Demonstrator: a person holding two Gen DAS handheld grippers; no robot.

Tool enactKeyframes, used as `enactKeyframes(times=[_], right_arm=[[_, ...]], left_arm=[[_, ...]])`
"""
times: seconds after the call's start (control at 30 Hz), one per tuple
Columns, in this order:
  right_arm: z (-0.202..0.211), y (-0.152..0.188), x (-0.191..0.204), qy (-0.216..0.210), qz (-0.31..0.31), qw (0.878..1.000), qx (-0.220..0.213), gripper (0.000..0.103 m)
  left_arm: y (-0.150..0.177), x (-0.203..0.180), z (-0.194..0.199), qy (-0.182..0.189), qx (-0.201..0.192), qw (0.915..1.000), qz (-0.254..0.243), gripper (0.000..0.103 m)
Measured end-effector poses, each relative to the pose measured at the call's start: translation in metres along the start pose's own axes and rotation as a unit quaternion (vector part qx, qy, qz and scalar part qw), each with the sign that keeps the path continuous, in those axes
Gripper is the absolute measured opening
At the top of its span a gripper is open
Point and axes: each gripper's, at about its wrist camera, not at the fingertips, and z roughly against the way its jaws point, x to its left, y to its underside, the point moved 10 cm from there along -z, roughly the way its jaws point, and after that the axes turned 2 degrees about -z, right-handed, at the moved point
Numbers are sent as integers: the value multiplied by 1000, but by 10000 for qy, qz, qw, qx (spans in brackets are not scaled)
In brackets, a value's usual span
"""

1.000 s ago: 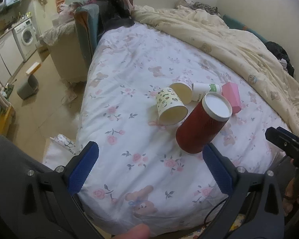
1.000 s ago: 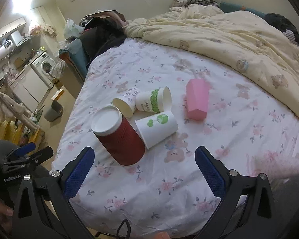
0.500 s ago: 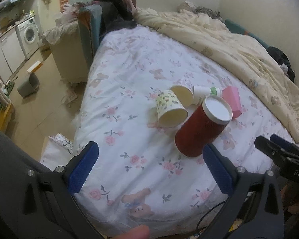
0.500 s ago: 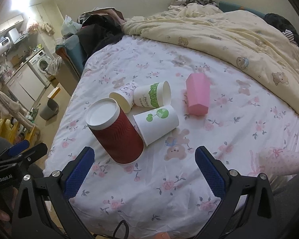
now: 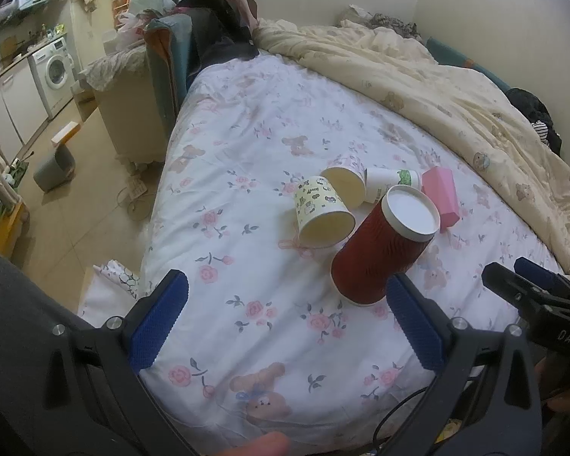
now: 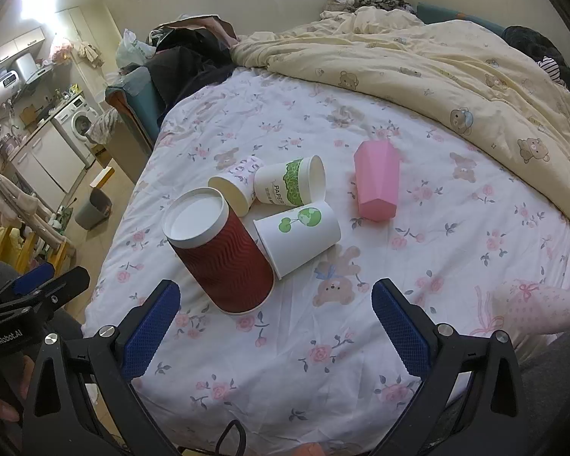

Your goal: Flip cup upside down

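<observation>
The red ribbed cup [image 6: 220, 250] stood on the bed's flowered sheet [image 6: 456, 250], mouth down and white base up, leaning a little on the soft bedding. I judged it already flipped. It touched the white cup with the green tree print [image 6: 298, 233], which lay on its side at its right.

Three more paper cups lay on their sides close by: one lettered "PAPER" with a green band [image 6: 290, 186], a purple-patterned one [image 6: 235, 184] and, plain in the left view, a yellow cartoon-print one [image 5: 323, 212]. A pink faceted cup [image 6: 376, 180] sat a bit apart to the right; I could not tell which end was up. If every cup is meant, four remained; which was next, I could not say.

My left gripper [image 5: 288, 323] hung wide and empty, just short of the red cup, whose lower edge showed beside the right-hand pad. My right gripper [image 6: 275, 326] was equally wide, holding nothing, with the red cup just beyond its left pad. Neither touched a cup.

A cream bear-print quilt [image 6: 437, 60] lay bunched along the far side of the bed. Dark clothes [image 6: 186, 60] were heaped at the head. Off the left edge: a washing machine [image 5: 55, 68], white cabinets and a small grey bin [image 5: 53, 167] on the tan floor.
</observation>
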Motion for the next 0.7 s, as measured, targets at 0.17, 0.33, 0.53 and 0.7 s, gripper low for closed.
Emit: enactKeyframes(times=[0.17,0.33,0.53,0.7], right_arm=[[1,0,1,0,3,10000,-5,103],[1,0,1,4,2,10000,-5,103],[1,0,1,8,-1,10000,-10,103],[1,0,0,7,-9,10000,-6,103]], left_arm=[[0,1,0,4,7,10000,2,103],[0,1,-1,14,8,10000,-5,103],[0,1,-1,18,12,10000,-9,103],[0,1,-1,18,12,10000,-8,103]])
